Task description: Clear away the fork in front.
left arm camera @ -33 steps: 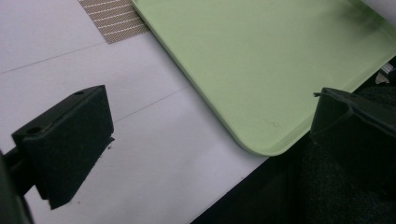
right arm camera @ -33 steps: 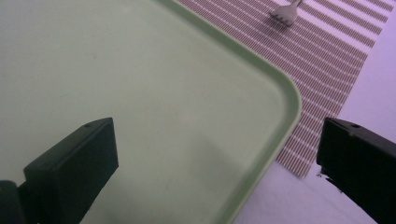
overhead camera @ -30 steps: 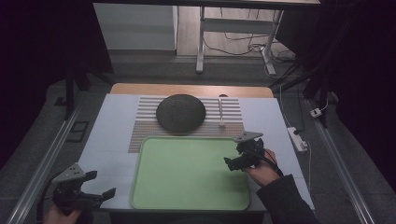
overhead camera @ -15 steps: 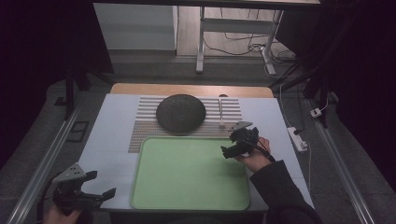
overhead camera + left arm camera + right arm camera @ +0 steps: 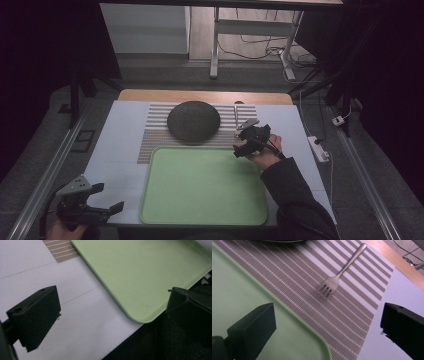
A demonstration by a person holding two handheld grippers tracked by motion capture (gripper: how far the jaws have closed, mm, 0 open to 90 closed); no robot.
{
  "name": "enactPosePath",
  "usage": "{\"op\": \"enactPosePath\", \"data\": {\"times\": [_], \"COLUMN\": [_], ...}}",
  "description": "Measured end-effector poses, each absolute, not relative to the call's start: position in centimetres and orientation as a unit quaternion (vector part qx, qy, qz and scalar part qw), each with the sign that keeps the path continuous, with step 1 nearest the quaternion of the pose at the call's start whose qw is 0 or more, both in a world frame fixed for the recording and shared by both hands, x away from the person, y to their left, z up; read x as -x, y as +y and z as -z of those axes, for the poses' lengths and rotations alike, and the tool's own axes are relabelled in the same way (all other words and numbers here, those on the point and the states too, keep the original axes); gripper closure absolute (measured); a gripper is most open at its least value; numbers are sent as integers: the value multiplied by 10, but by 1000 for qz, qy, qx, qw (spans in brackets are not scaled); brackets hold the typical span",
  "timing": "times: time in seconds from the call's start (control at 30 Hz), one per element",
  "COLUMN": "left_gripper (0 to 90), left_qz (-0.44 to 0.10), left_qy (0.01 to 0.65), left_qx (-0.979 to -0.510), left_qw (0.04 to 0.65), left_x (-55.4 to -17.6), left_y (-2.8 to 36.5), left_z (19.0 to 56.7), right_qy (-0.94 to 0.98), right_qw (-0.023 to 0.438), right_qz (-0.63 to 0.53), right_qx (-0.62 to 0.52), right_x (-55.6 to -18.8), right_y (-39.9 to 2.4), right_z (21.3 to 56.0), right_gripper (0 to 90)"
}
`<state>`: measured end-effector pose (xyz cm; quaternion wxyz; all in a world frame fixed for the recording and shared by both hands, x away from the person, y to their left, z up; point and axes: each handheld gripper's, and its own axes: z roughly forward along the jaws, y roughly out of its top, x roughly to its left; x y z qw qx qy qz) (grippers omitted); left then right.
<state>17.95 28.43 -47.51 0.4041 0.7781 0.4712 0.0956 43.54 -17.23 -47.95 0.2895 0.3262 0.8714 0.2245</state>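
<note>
Your right gripper (image 5: 245, 141): jaws spread, aimed at fork (image 5: 338, 276) lying on striped mat (image 5: 299, 277) beside tray (image 5: 242, 290) | left gripper (image 5: 97, 200): jaws released, parked at bench (image 5: 115, 150) edge, keeping clear.

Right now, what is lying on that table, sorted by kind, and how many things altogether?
Fork: 1
Dark round dish: 1
Green tray: 1
Striped placemat: 1
Total: 4
</note>
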Motion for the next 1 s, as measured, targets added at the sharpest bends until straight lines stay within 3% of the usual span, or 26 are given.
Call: {"op": "enactPosePath", "data": {"times": [0.37,1.0], "left_gripper": [0,0], "left_qz": [-95,-95], "left_qy": [471,471], "left_qx": [-778,-779], "left_qw": [404,403], "left_x": [-179,-179], "left_y": [284,284], "left_z": [475,475], "right_qy": [879,911], "right_qw": [299,295], "right_qz": [-207,-170], "right_qx": [-310,-233], "right_x": [-457,-471], "right_y": [-164,-154], "right_z": [491,510], "right_gripper": [87,549]}}
